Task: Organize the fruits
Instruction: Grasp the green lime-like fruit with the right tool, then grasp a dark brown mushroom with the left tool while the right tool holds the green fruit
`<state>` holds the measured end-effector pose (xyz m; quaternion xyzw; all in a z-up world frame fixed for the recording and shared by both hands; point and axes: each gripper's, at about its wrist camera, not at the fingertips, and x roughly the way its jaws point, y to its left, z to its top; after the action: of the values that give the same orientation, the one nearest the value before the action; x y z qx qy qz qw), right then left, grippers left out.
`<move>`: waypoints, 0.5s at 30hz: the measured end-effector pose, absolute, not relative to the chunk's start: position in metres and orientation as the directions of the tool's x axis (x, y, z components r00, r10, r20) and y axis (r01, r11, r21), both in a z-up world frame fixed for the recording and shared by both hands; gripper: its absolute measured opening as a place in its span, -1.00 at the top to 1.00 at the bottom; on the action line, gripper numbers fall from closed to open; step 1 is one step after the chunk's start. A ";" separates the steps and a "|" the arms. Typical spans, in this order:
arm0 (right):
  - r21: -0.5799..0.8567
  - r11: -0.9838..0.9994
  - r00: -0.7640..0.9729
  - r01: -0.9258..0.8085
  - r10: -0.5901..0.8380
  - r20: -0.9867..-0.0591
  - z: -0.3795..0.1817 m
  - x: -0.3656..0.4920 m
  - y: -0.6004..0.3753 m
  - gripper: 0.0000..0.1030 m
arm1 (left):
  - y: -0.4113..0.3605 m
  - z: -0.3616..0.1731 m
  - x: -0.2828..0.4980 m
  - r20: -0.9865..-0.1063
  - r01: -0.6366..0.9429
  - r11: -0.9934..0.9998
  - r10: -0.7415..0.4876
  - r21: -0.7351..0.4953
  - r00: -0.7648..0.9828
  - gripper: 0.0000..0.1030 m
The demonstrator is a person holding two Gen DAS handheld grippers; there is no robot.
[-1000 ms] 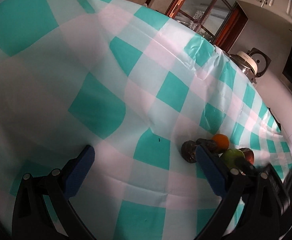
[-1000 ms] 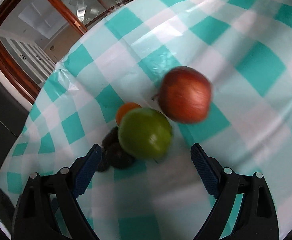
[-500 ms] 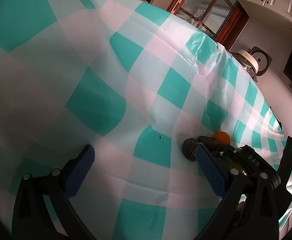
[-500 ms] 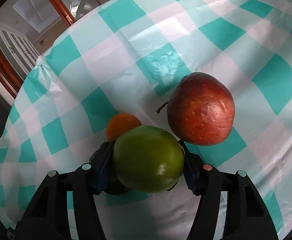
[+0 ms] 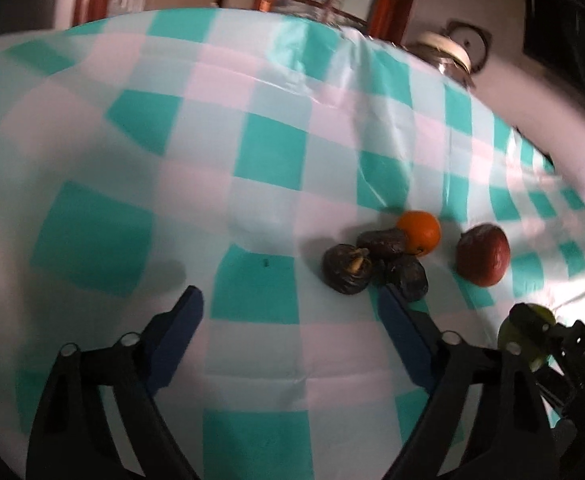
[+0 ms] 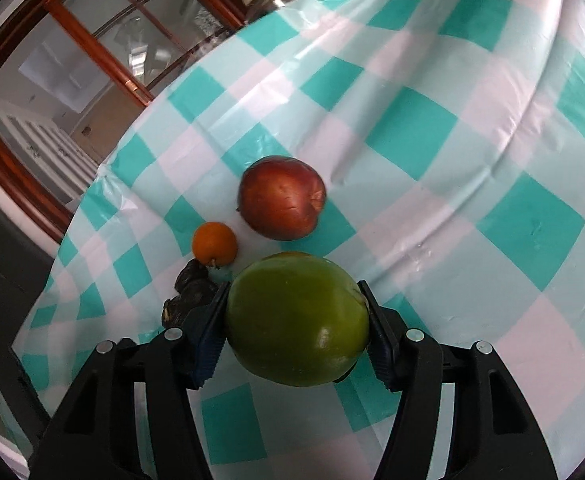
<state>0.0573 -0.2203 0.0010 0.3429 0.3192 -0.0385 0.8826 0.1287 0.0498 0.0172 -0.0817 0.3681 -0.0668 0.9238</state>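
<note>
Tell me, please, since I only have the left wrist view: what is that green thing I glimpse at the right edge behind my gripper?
Observer: It is a green apple, clamped between the two fingers of the right gripper.
Operator: Thank you. Is it touching the red apple?
Observer: No. In the right wrist view the red apple lies on the tablecloth beyond it, with a strip of cloth showing between them.
Operator: And is anything sitting right next to the right gripper?
Observer: Yes, the dark wrinkled fruits sit just beside its left finger, with the small orange behind them.
</note>
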 end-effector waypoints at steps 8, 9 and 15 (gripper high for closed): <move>0.562 0.780 0.783 0.276 0.157 -0.602 0.004 0.066 -0.208 -0.17 | 0.021 0.004 0.167 -0.756 0.186 0.976 -0.207 -0.115 0.621 -0.29; 0.561 0.781 0.783 0.275 0.157 -0.602 0.004 0.067 -0.207 -0.17 | 0.017 0.004 0.167 -0.756 0.197 0.976 -0.201 -0.096 0.623 -0.29; 0.572 0.773 0.777 0.272 0.174 -0.605 0.002 0.068 -0.208 -0.17 | 0.000 -0.002 0.175 -0.779 0.231 0.973 -0.162 -0.022 0.605 -0.19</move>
<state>0.0682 -0.2078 0.0015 0.3354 0.3325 -0.0280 0.8810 0.1751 0.0000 -0.0016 0.0406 0.4304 -0.1098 0.8950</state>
